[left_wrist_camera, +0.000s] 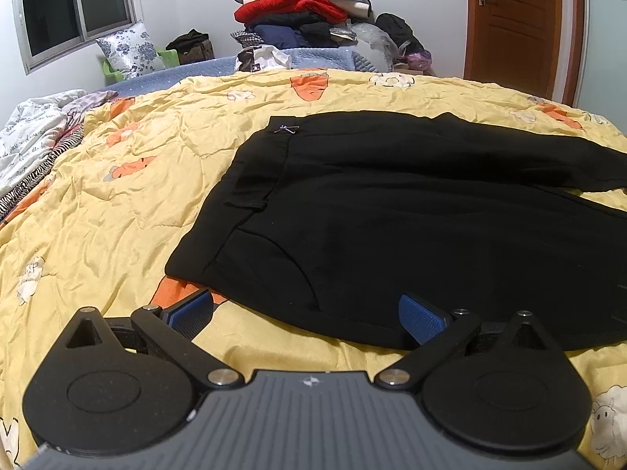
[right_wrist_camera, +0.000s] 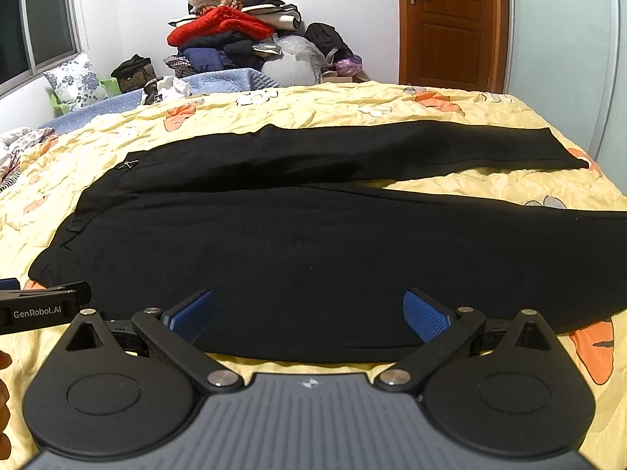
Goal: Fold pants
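A: What is the biggest thing ahead of the two grippers?

B: The bed [left_wrist_camera: 117,180], spread with a yellow quilt [right_wrist_camera: 490,188] printed with carrots and sheep. It carries everything here.

A: And on it?

B: The pants [right_wrist_camera: 313,243], black, laid flat across the quilt. From the right gripper [right_wrist_camera: 309,315] the waist lies ahead to the left and the two legs run off to the right, the far leg angled apart from the near one. Their near edge sits just in front of both grippers.

A: Anything holding other things?

B: Beyond the bed, ahead of both grippers, a clothes pile [left_wrist_camera: 301,4] is stacked high against the wall, a red garment [right_wrist_camera: 219,25] near its top. Left of it a pillow [left_wrist_camera: 131,49] rests in a green bin [right_wrist_camera: 62,103]; what else the bin holds I cannot tell.

A: How is the left gripper [left_wrist_camera: 307,315] posed?

B: Low over the quilt, level, jaws spread wide, gripping nothing. It faces the waist corner; its right pad [left_wrist_camera: 421,319] shows against the pants' edge, its left pad over bare quilt.

A: The right one?

B: Also low, level and wide open, empty. Both blue pads show against the black cloth, though contact I cannot tell. The left gripper's side pokes in at its left.
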`<move>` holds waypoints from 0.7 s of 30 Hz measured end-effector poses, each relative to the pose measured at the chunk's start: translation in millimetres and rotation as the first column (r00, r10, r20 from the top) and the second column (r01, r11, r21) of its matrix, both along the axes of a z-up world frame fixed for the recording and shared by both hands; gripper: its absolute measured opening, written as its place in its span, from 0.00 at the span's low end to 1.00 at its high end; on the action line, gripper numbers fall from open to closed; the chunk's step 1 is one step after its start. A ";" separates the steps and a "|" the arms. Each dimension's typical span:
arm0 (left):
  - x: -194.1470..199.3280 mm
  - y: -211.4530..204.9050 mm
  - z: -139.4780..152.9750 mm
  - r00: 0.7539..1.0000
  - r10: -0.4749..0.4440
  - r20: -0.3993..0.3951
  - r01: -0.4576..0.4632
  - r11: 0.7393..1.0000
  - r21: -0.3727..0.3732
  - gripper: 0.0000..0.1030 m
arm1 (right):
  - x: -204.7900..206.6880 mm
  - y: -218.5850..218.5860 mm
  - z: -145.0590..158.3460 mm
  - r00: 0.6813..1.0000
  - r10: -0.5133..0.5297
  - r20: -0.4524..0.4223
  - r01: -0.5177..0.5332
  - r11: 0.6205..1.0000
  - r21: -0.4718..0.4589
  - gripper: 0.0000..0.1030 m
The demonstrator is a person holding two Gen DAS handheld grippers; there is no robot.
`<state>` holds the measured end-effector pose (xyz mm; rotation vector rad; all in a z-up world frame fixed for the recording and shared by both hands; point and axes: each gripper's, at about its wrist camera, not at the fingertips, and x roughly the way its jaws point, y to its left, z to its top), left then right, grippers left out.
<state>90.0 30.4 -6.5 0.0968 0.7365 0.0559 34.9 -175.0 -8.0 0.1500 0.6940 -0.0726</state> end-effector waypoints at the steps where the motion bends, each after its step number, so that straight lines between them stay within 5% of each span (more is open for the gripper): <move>1: -0.1 0.1 0.0 1.000 0.001 0.000 -0.001 1.000 0.000 1.00 | -0.6 0.3 0.1 1.000 0.001 0.000 -0.001 1.000 -0.002 1.00; 14: -2.2 -0.2 1.0 1.000 0.004 0.003 -0.004 1.000 -0.002 1.00 | -1.6 3.6 4.4 0.999 0.031 0.019 -0.030 0.999 -0.020 1.00; 21: 9.6 20.6 9.9 0.999 0.022 0.038 -0.022 1.000 0.014 1.00 | 25.4 20.0 36.7 0.938 0.265 0.224 -0.214 0.951 -0.225 1.00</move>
